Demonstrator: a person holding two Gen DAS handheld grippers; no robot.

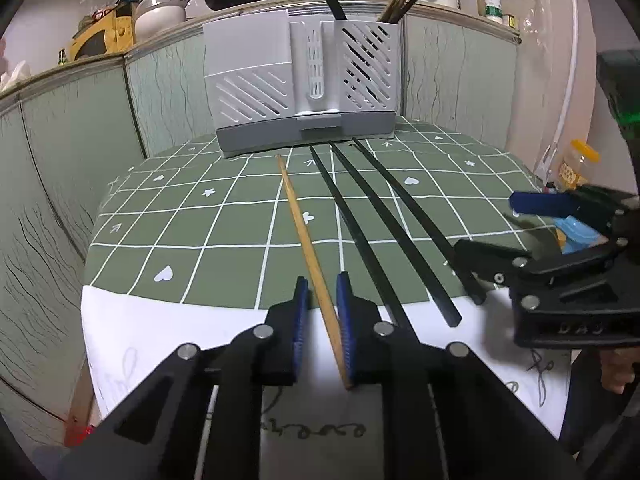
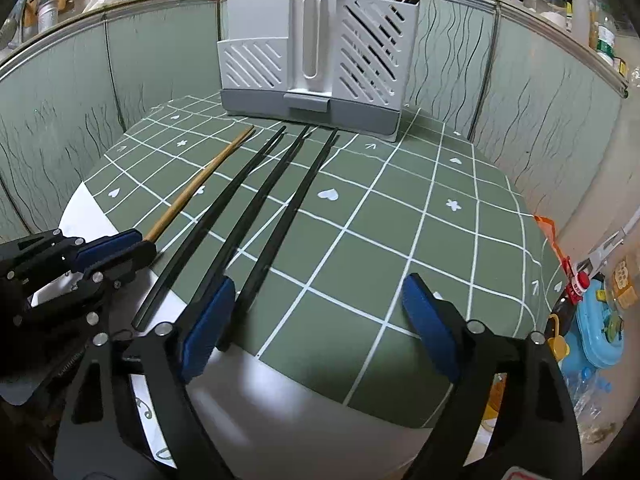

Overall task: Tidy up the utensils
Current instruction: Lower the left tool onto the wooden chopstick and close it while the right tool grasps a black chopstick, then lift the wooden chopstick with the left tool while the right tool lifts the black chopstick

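Step in hand, as judged: picking up the wooden chopstick for transfer to the utensil holder, which stands at upper centre of both views on the green checked cloth. The left gripper, at lower centre of the left wrist view, straddles the thick near end of that chopstick. The stick lies against the right blue pad, or very close to it, while a clear gap remains at the left pad, so this claw is partly closed around the stick but not yet clamped. To do this well, the jaws should be centred on the stick before closing, the grip taken a little forward of the end, and the stick lifted level so it does not pivot or roll toward its neighbours. Three black chopsticks lie just beside it to the right, fanned toward the holder's base, which their far tips nearly reach. The holder's right slotted compartment already contains dark and brown sticks; that looks the proper destination. The right gripper, at lower centre of its own view, is spread wide and grasps nothing; its left pad overlaps the near ends of the black chopsticks, contact uncertain. Risk noted: that pad may disturb them.
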